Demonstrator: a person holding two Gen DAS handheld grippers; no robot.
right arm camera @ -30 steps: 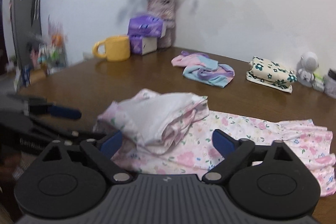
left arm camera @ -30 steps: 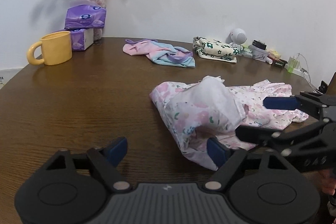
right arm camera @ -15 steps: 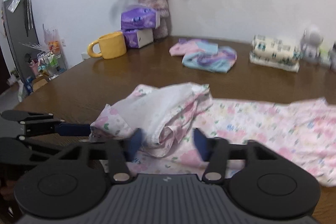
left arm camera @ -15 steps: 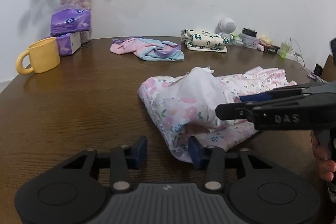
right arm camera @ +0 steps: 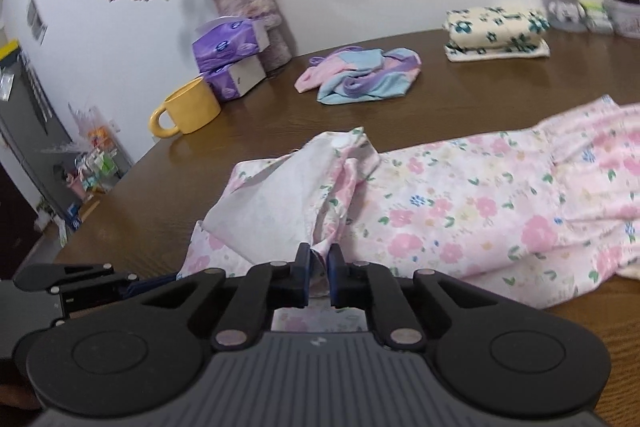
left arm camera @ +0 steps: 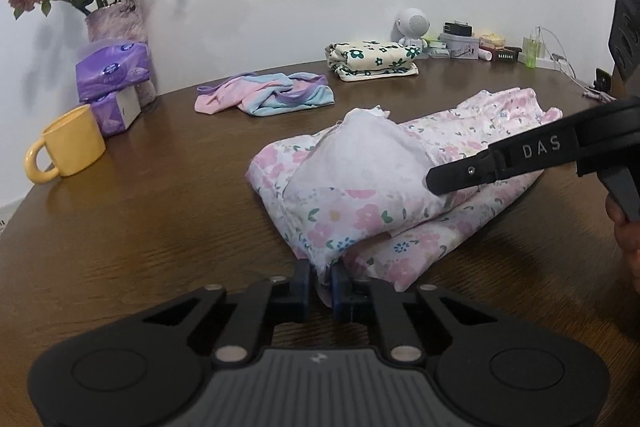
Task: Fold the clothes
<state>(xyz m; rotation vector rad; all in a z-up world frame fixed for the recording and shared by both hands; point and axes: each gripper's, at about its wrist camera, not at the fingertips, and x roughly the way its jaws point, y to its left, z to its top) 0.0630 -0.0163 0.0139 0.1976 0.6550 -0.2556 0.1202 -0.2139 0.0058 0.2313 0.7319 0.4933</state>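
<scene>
Both grippers had just pinched shut on the floral garment: the left gripper (left arm camera: 320, 285) closing on its near corner, the right gripper (right arm camera: 319, 277) closing on a bunched fold, where a second earlier both gaped wide; the fold could likely begin. Only the right view showed the garment (right arm camera: 480, 203) stretching flat beyond, rightward

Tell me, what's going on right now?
Left gripper and right gripper closing on floral garment, fabric between both jaws. Table near it bare.
</scene>
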